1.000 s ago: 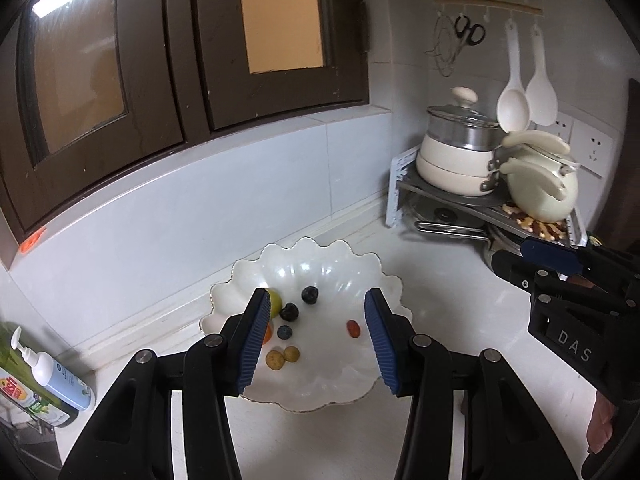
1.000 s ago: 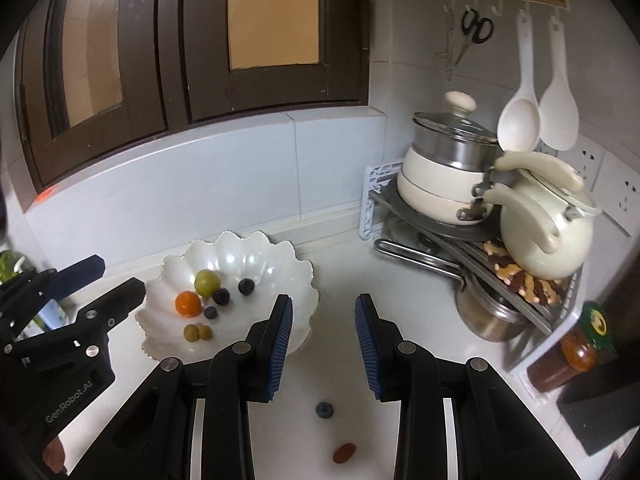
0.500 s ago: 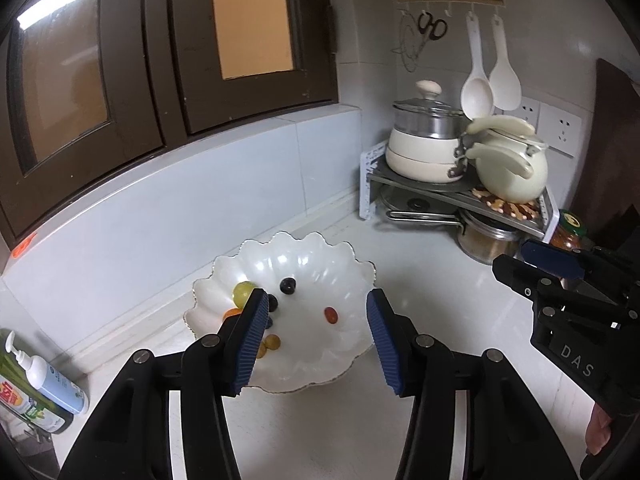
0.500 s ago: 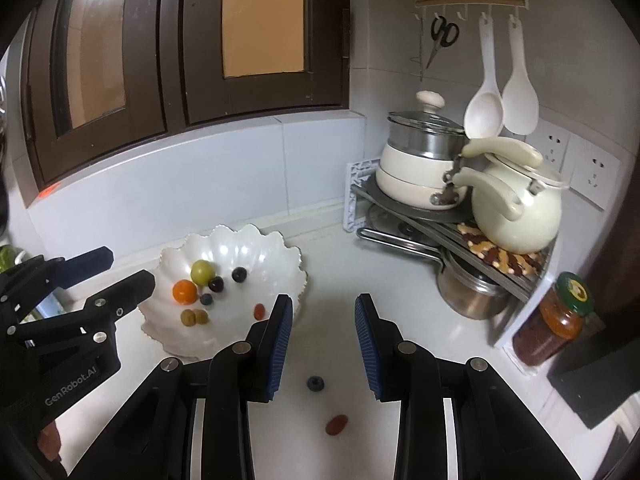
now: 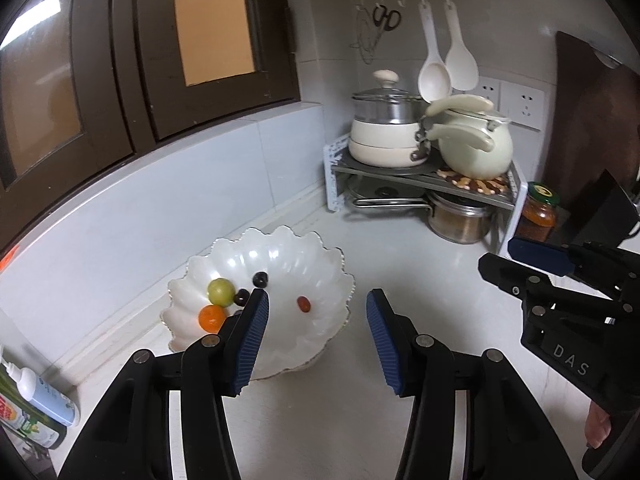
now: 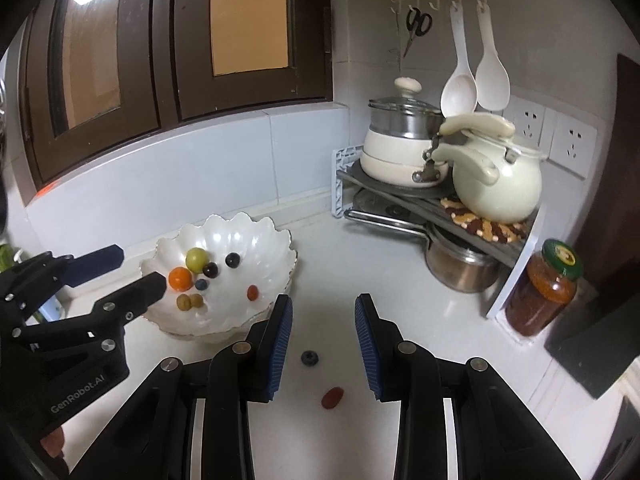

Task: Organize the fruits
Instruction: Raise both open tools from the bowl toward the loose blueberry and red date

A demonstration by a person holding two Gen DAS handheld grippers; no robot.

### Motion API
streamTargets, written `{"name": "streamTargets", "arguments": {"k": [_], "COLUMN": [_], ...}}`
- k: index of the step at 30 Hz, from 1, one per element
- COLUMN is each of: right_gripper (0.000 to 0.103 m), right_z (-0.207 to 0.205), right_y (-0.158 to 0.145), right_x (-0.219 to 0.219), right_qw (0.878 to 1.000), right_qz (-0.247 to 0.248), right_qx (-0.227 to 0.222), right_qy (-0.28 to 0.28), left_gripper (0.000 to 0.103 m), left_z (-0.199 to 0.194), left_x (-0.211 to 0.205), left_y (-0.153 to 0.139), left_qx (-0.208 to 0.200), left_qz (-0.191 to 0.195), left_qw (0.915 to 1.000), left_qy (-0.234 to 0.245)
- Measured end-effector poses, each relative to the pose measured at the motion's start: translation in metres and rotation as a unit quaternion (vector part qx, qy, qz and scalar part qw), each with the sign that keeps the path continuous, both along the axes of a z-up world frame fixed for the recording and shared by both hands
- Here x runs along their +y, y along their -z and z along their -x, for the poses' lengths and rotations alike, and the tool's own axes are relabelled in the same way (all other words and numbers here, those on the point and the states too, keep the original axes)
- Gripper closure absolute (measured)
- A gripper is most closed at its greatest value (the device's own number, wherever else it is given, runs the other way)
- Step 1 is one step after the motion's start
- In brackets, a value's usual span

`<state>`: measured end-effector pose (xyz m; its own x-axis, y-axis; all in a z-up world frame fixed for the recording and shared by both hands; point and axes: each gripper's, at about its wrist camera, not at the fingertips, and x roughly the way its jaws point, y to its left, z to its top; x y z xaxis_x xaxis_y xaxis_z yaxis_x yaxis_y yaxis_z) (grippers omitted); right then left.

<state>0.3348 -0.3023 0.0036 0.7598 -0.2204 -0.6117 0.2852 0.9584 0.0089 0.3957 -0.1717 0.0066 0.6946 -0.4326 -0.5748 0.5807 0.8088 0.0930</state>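
A white scalloped bowl (image 5: pixel 320 256) (image 6: pixel 276 240) sits on the pale counter. It holds a green fruit (image 6: pixel 197 259), an orange one (image 6: pixel 180 278), dark berries (image 6: pixel 232 259), two small yellow-brown fruits (image 6: pixel 189 301) and a red one (image 6: pixel 252 292). A blueberry (image 6: pixel 309 357) and a red fruit (image 6: pixel 332 397) lie loose on the counter, low between my right gripper's fingers. My left gripper (image 5: pixel 316 312) is open above the bowl's near rim with nothing in it. My right gripper (image 6: pixel 323 316) is open and empty, pulled back from the bowl.
A metal rack (image 6: pixel 404 194) in the corner carries a lidded pot (image 6: pixel 404 140) and a cream kettle (image 6: pixel 496 176), with a steel pot (image 6: pixel 460 268) beneath. A jar of red sauce (image 6: pixel 544 292) stands at right. Soap bottles (image 5: pixel 36 400) stand at far left. Scissors and spoons hang above.
Both grippers have drawn back from the bowl, so it looks smaller and further off. A red fruit now lies in the bowl. The blueberry and red fruit on the counter sit higher in the right view.
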Motion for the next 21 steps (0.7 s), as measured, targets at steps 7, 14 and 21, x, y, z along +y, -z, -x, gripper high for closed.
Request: {"name": "streamTargets", "arguments": {"k": [7, 14, 21], "right_gripper": [0.069, 0.069, 0.069], "right_z": [0.011, 0.018, 0.025], "right_y": [0.015, 0.035, 0.059], "right_x": [0.003, 0.001, -0.002], "right_qw": [1.000, 0.999, 0.997], "right_qz": [0.001, -0.027, -0.061], "right_qx": [0.003, 0.018, 0.031], "right_qy": [0.014, 0.022, 0.030], "left_gripper": [0.053, 0.053, 0.053], "left_z": [0.008, 0.014, 0.018], "left_x": [-0.003, -0.003, -0.005], "left_y": [0.015, 0.030, 0.043], "left_qx": [-0.002, -0.001, -0.008], "left_qz": [-0.019, -0.030, -0.036], "left_qw": [0.9997, 0.9991, 0.9981], "left_qy": [0.016, 0.031, 0.050]}}
